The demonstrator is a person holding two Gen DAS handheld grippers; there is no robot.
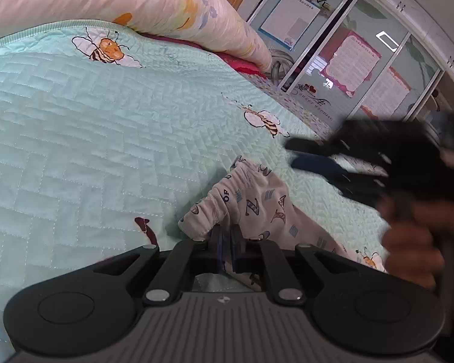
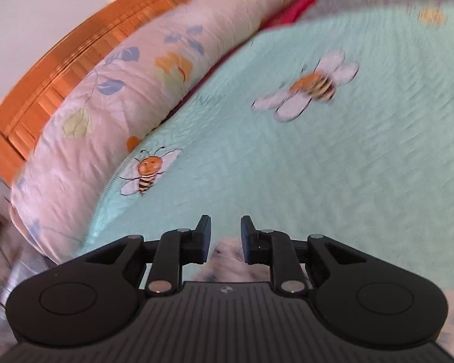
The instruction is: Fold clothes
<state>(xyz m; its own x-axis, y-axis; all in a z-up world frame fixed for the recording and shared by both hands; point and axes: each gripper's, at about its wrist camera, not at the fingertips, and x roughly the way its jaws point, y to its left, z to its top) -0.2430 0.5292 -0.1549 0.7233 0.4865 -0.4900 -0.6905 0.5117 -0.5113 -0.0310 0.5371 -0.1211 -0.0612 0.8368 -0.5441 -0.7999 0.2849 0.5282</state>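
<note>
Garment [image 1: 254, 208]: white, letter-printed, on the mint bee-print bed cover [image 1: 75, 139]. My left tool [image 1: 227, 243] is clamped on its gathered edge. My right tool [image 2: 225, 236] has its jaws apart, above pale blurred cloth; my hand [image 1: 414, 242] holds it.

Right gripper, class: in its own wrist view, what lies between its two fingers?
The right gripper is open. Between its fingers, low down, shows a blurred patch of pale printed clothing; farther ahead there is only the bare green bee-print quilt.
</note>
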